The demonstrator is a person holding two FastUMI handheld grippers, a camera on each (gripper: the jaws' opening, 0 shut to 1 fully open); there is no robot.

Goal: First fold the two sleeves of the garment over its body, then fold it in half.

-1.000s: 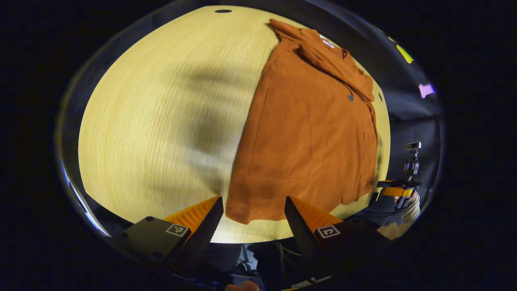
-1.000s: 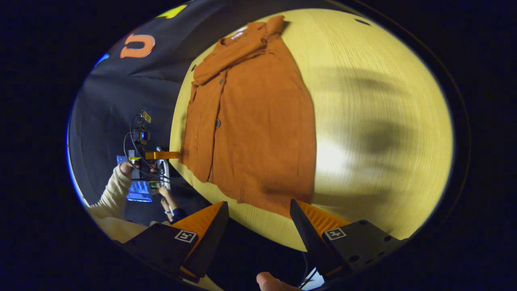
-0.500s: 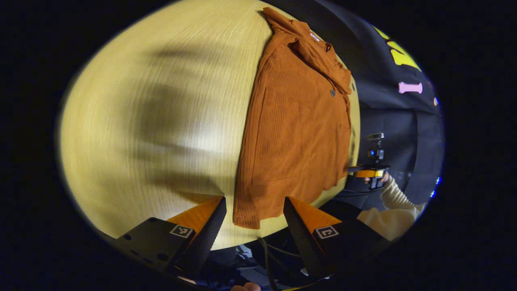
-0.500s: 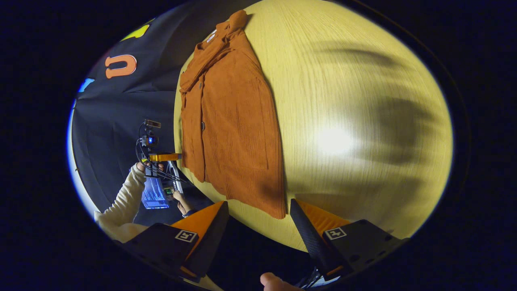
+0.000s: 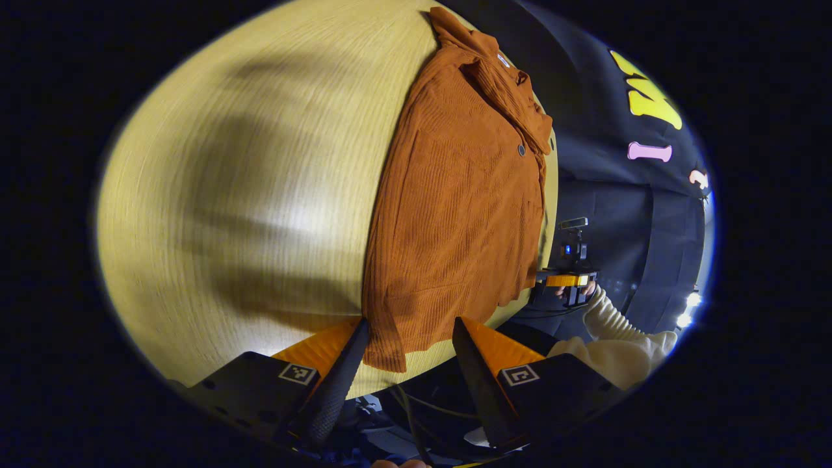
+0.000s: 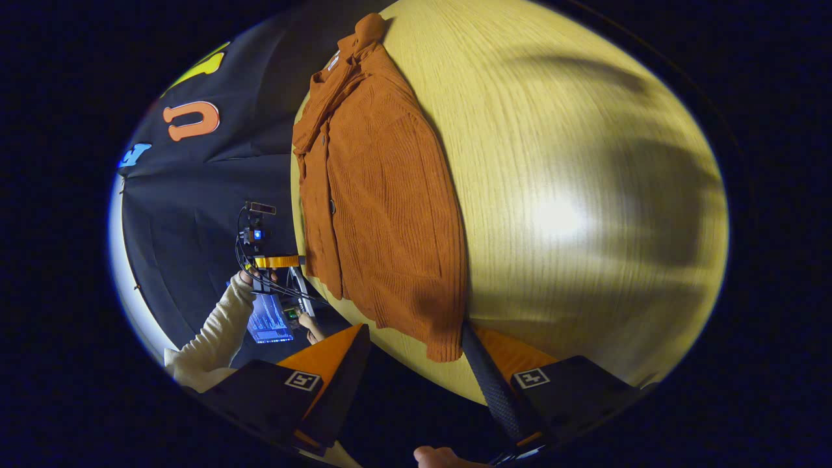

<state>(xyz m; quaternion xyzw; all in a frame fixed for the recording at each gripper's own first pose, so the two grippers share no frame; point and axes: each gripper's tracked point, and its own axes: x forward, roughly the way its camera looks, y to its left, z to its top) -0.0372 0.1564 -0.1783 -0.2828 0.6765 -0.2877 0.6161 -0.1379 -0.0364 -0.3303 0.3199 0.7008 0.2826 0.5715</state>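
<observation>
A rust-orange ribbed shirt (image 5: pixel 455 195) lies flat on the wooden table (image 5: pixel 227 195), collar at the far end, both sleeves folded over its body. My left gripper (image 5: pixel 409 331) is open at the near hem, and one hem corner lies between its fingers. In the right gripper view the same shirt (image 6: pixel 383 208) stretches away from me. My right gripper (image 6: pixel 413 335) is open at the other hem corner, with the cloth edge against its right finger (image 6: pixel 481 364). Each gripper shows far off in the other's view: the right gripper (image 5: pixel 564 280) and the left gripper (image 6: pixel 276 262), each held by a hand in a cream sleeve.
The table (image 6: pixel 585 195) spreads wide and bare beside the shirt. Its near edge runs just under both grippers. A lit screen (image 6: pixel 263 318) and cables sit below the table edge, next to a hand (image 6: pixel 305 322). Black booth cloth (image 5: pixel 617 195) hangs beyond the shirt's long side.
Both grippers have moved in toward the shirt's near hem. The hem corners now sit between or against their fingers. The shirt itself has not moved.
</observation>
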